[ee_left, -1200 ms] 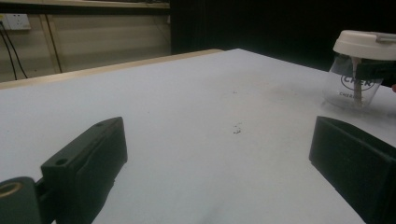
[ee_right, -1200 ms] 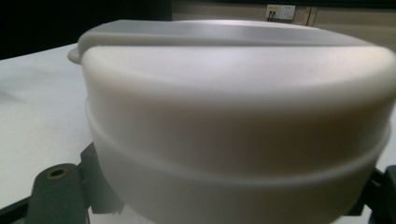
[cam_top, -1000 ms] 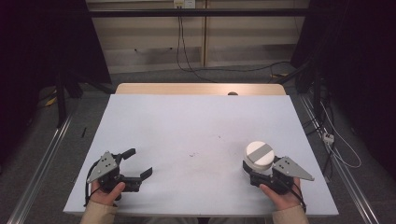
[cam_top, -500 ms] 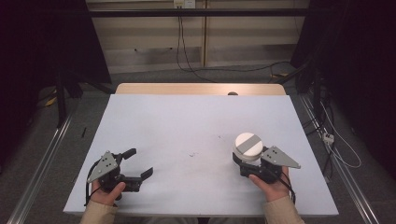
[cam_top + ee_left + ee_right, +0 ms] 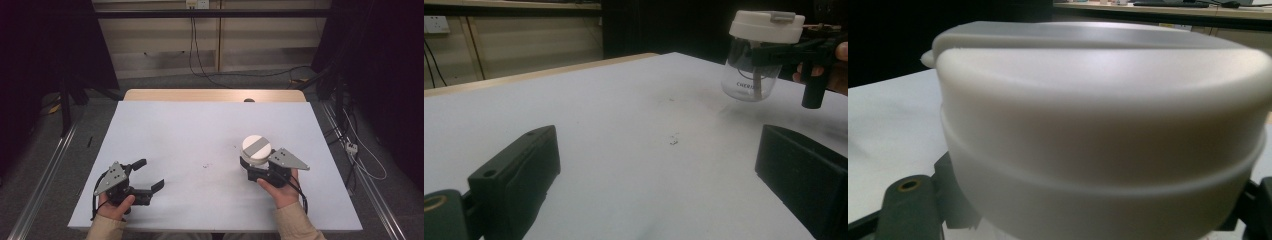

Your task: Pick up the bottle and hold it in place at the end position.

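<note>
Jaws of the right gripper (image 5: 254, 169) were clamped around a clear jar (image 5: 751, 75) just under its white lid (image 5: 256, 146), holding it upright and lifted a little above the tabletop (image 5: 200, 135), right of centre and toward the person's edge. In the left gripper view a shadow lay on the surface beneath the jar, and some print showed on its clear wall, too small to read. The lid carried a grey strip across its top. The left gripper (image 5: 148, 176) rested near the front left corner, well apart from the jar, its jaws spread wide with nothing between them. A small dark speck (image 5: 205, 165) marked the tabletop between the two grippers.
</note>
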`<state>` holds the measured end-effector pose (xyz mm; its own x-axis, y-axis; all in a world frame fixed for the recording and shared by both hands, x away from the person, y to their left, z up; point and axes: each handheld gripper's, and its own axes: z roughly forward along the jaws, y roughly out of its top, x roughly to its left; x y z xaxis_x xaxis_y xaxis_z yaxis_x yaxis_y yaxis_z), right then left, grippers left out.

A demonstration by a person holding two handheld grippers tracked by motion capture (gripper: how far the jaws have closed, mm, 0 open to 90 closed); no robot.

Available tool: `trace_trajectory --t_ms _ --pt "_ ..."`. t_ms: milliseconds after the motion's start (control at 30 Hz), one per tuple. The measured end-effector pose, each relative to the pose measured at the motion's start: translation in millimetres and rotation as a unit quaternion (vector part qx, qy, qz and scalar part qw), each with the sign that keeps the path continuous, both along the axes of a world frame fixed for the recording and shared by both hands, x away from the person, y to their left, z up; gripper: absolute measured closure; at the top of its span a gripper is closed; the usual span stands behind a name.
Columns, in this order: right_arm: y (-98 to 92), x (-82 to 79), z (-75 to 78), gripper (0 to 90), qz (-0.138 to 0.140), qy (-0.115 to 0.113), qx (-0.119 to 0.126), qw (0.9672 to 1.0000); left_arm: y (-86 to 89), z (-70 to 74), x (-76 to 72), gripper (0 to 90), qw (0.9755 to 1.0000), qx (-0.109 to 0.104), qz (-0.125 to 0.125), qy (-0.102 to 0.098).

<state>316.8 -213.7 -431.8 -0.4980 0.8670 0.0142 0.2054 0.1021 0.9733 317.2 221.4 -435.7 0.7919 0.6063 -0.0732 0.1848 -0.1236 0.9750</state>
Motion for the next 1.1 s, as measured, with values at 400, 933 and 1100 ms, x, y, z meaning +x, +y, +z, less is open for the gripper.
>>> trace_trajectory --t_ms 400,933,1100 --pt "11.2 12.6 1.2 18.5 0.008 0.000 -0.006 1.0000 -0.7 -0.1 0.2 3.8 1.0000 0.001 -0.001 -0.003" --pt "26.0 30.2 3.0 18.5 0.018 -0.004 0.002 0.9998 -1.8 -0.8 0.3 3.9 1.0000 -0.004 -0.001 0.002" --pt "31.8 34.1 3.3 18.5 0.021 -0.003 0.001 0.9998 -2.3 -1.1 0.3 3.8 1.0000 -0.001 -0.004 0.003"
